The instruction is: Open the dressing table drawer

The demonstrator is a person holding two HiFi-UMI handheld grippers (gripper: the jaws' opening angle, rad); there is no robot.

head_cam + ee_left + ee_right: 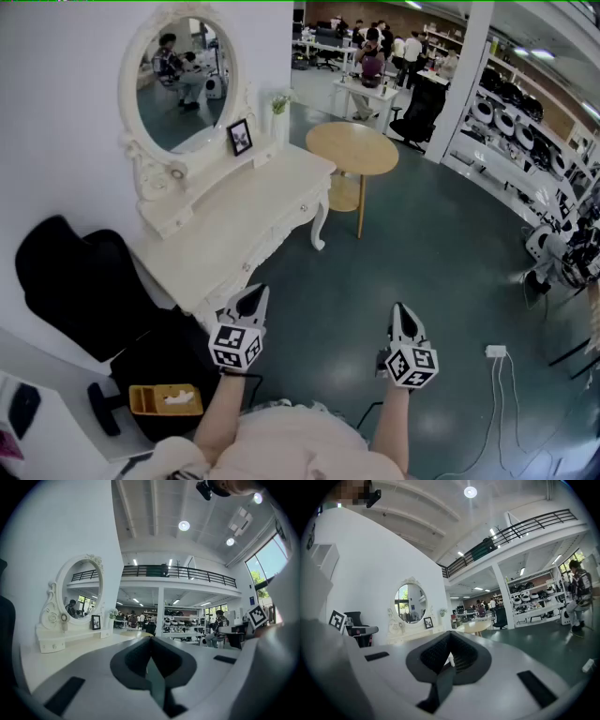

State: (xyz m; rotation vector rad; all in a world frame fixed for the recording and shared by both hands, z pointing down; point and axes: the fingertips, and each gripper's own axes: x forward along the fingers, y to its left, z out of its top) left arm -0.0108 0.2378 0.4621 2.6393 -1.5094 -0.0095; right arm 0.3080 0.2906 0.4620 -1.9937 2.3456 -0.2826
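The left gripper (253, 295) and right gripper (403, 315) are both held level, jaws pressed together with nothing between them. The table (234, 220) stands ahead and to the left of the left gripper, apart from it. Its drawer (298, 212) faces both grippers and seems shut, though it is small here.

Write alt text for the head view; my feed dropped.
The left tool and right tool, both shut and empty, hang short of the white dressing table, whose drawers look closed. An oval mirror stands on it; a round wooden table stands beyond.
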